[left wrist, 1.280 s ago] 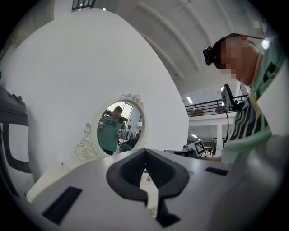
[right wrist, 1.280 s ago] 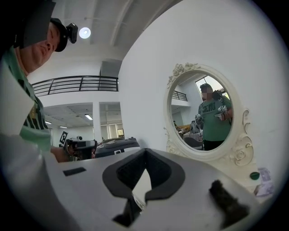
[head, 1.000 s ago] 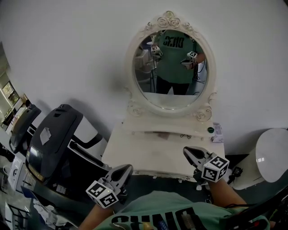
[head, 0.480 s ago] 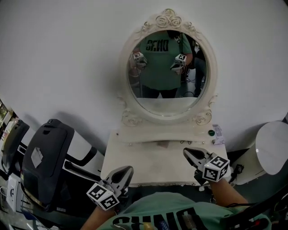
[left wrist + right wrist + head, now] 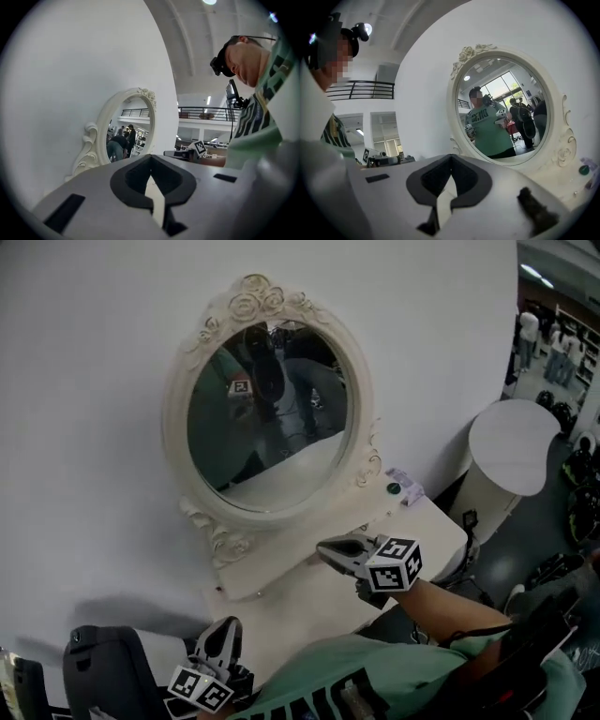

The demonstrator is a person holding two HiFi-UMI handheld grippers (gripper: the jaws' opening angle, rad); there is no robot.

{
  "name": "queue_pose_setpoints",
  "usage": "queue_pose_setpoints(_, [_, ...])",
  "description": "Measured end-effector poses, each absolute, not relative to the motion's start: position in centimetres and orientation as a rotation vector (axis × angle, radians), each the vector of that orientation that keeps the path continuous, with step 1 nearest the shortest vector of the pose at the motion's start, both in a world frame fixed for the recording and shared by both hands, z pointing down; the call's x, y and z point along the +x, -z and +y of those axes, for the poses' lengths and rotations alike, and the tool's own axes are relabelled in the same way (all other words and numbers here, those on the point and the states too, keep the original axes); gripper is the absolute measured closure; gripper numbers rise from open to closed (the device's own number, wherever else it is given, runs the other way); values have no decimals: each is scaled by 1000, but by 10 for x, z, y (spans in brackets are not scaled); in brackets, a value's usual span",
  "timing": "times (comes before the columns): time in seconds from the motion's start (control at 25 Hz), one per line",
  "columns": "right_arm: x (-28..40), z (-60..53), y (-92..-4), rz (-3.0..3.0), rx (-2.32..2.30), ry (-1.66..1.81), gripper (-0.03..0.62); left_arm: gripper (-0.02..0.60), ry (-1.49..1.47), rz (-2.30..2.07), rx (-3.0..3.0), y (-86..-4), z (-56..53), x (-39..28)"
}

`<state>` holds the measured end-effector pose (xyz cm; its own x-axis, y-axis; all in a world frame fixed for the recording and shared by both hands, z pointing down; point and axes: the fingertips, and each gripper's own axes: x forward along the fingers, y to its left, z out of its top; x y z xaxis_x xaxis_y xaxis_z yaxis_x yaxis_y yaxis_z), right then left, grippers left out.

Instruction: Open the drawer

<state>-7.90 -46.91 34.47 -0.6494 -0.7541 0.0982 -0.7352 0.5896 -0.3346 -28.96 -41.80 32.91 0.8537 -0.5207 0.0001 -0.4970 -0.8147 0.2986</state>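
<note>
Cream dressing table (image 5: 291,610) runs 8 to 2 o'clock in the head view. Its drawer front is hidden, probably under the near edge, at 5 o'clock of the nearer right gripper (image 5: 328,549). That and the left gripper (image 5: 228,629) have their jaws closed on nothing.

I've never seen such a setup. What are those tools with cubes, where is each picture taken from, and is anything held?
No robot here: a person holds a clamp-like tool in each hand, the left gripper and the right gripper; the patterned cubes are part of them. The wide picture comes from a camera on the person's head. The other two come from cameras riding on the grippers, looking along their fingers. Ahead stands a white dressing table with an oval mirror; a small green object lies near its back corner. Both pairs of fingers are closed and hold nothing.
</note>
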Motion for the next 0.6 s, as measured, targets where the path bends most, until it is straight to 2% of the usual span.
queue_pose_setpoints(0.28, [-100,-468,-363,2727,-1391,588,586,572,103,-645,2758,-337,-440,-307])
queue_pose_setpoints(0.6, [-71,-489,-366,2780,-1331,576,586,572,125,-717,2733,-341,-450,-279])
